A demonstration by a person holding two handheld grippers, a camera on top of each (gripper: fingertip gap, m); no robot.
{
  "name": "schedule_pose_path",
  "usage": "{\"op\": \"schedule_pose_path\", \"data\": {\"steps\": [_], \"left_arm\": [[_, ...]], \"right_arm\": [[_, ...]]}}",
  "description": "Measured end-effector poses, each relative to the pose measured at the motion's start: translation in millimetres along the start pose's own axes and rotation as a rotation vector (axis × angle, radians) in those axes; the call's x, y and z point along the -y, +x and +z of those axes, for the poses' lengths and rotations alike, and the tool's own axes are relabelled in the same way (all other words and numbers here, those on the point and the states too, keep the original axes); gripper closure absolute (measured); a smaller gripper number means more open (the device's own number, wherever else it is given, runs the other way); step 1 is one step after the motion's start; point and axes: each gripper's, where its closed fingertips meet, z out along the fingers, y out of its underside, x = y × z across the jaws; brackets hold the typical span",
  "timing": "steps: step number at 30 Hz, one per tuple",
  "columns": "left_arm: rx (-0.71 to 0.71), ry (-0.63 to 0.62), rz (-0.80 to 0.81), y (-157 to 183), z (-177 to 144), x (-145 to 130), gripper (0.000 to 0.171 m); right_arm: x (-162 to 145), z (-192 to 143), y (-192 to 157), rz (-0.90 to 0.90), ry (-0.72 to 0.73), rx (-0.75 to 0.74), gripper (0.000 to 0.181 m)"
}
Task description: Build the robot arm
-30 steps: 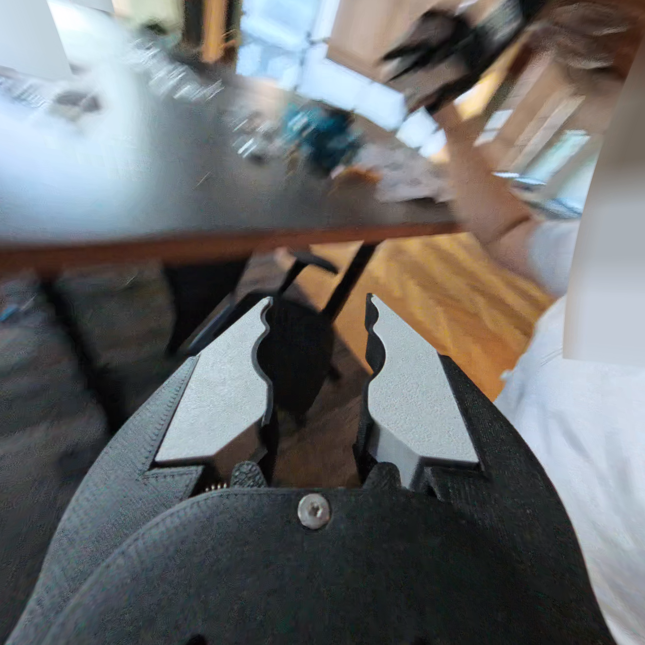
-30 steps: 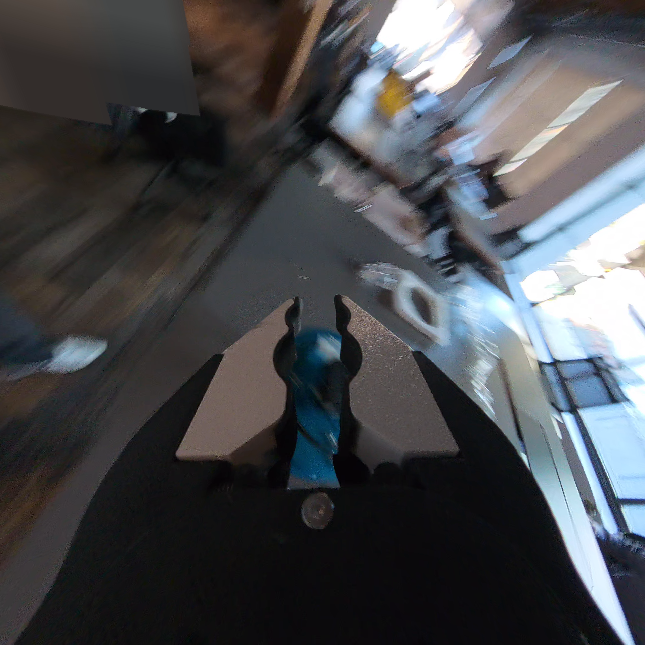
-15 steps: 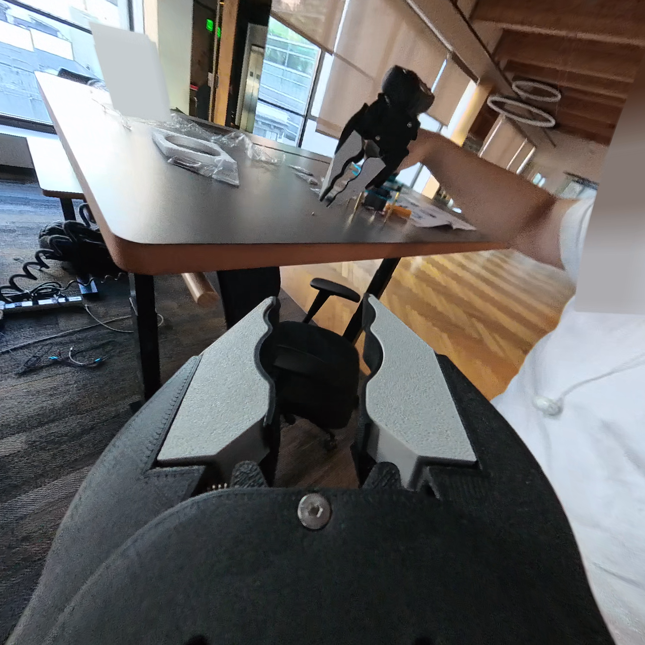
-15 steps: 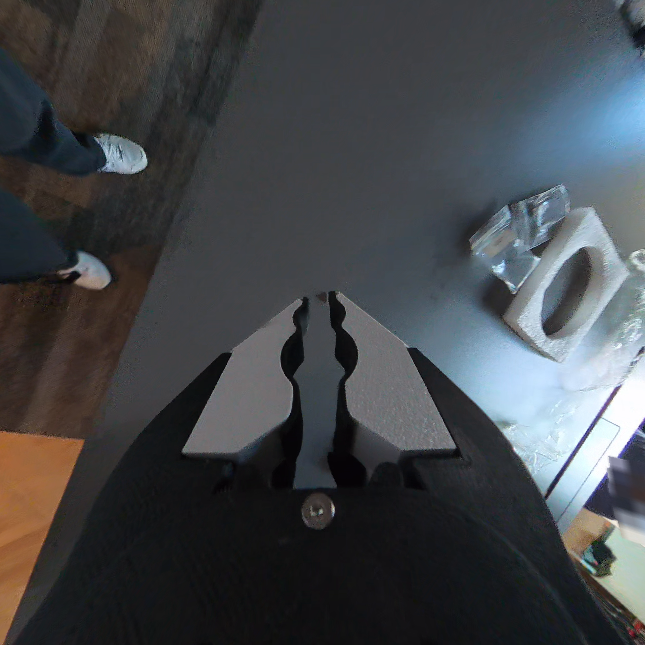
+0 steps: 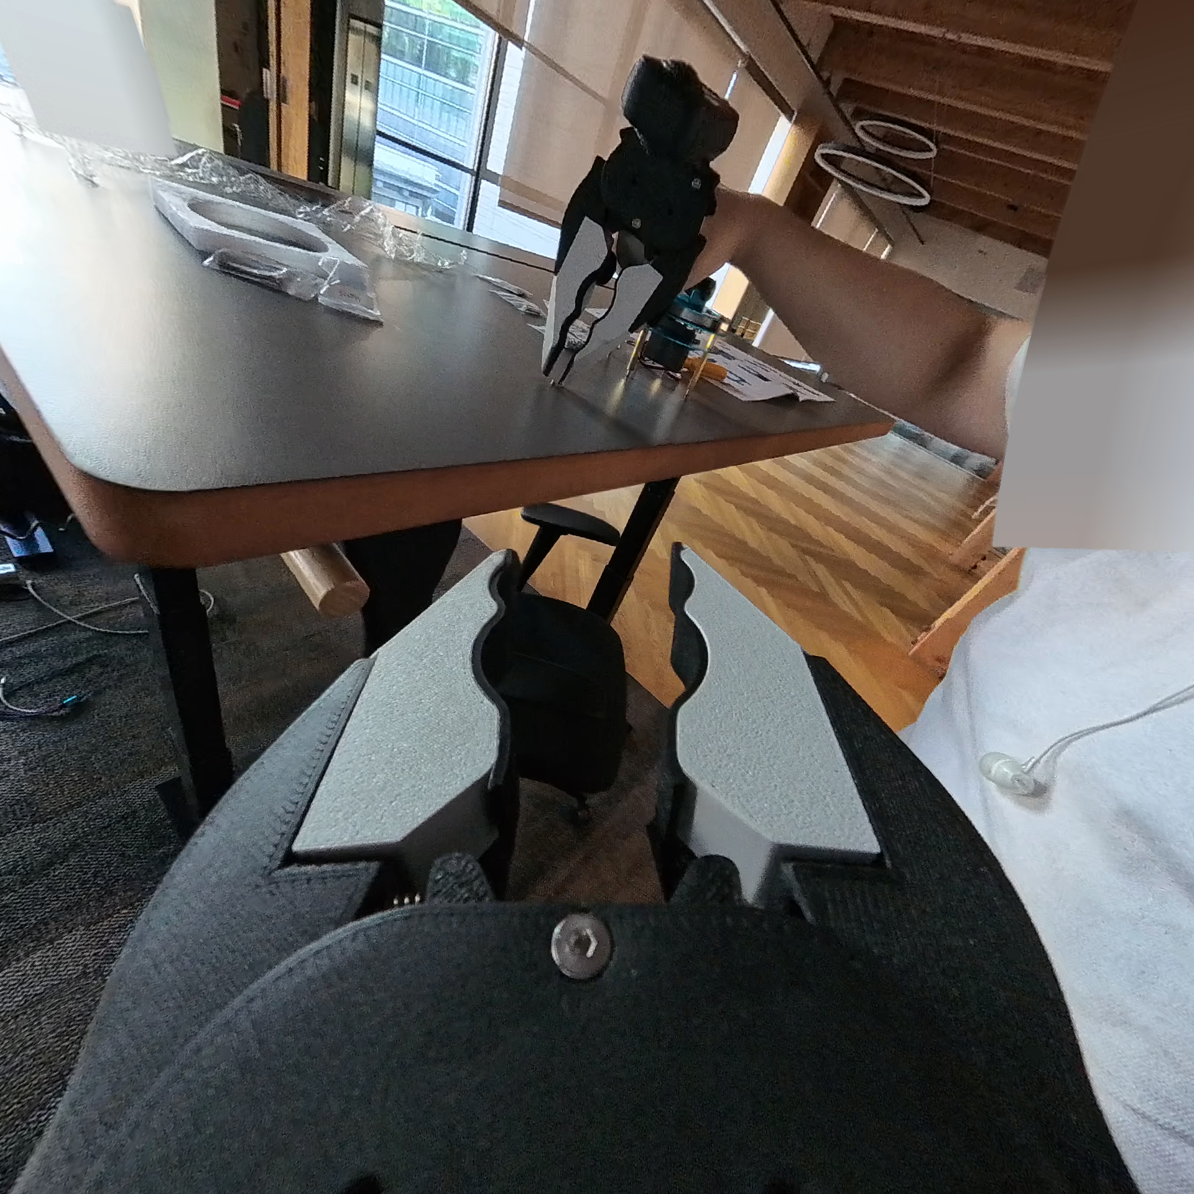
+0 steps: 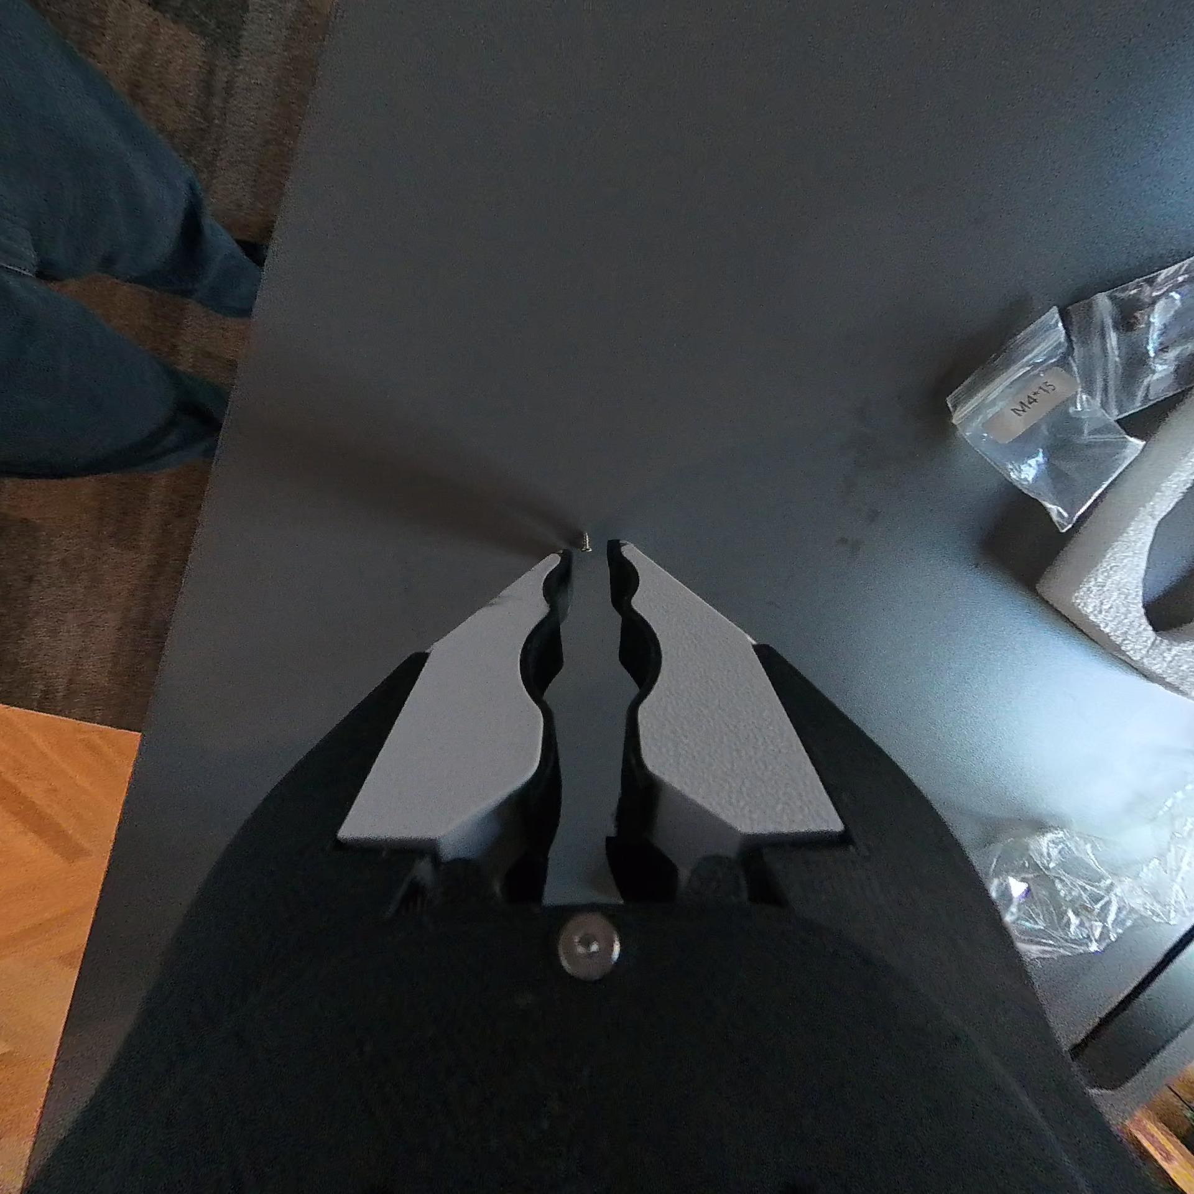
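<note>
My right gripper (image 6: 588, 554) points down at the dark table (image 6: 646, 258), its jaws a narrow gap apart with nothing between them. A tiny metal screw (image 6: 585, 538) lies on the table just beyond its fingertips. In the left wrist view the right gripper (image 5: 561, 369) stands steeply over the table (image 5: 258, 387) with its tips at the surface, and a blue part on brass posts (image 5: 685, 326) stands behind it. My left gripper (image 5: 588, 559) is open and empty. It hangs below the table's front edge and points at a black office chair (image 5: 562, 685).
Small clear plastic bags (image 6: 1059, 413), a white foam block with a round hole (image 6: 1118, 601) and crumpled film (image 6: 1085, 885) lie to the right of the screw. A person's legs (image 6: 97, 258) stand by the table's left edge. Cables (image 5: 52, 698) lie on the carpet. Spacing between my two grippers at the tips: around 30 cm.
My right gripper has come down closer to the table, tips now next to the screw. The blue thing seen between its fingers a second ago is out of view. The left gripper has barely moved.
</note>
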Motion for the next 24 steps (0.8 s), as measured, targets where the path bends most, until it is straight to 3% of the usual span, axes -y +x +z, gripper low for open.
{"op": "schedule_pose_path", "data": {"steps": [10,24], "left_arm": [[-0.063,0.003,-0.05,-5,28,-5,0.128],[-0.058,0.013,-0.07,-11,25,-8,0.128]], "right_arm": [[4,2,-4,0.041,-0.02,0.178,0.179],[1,3,1,0.061,-0.051,0.199,0.175]]}}
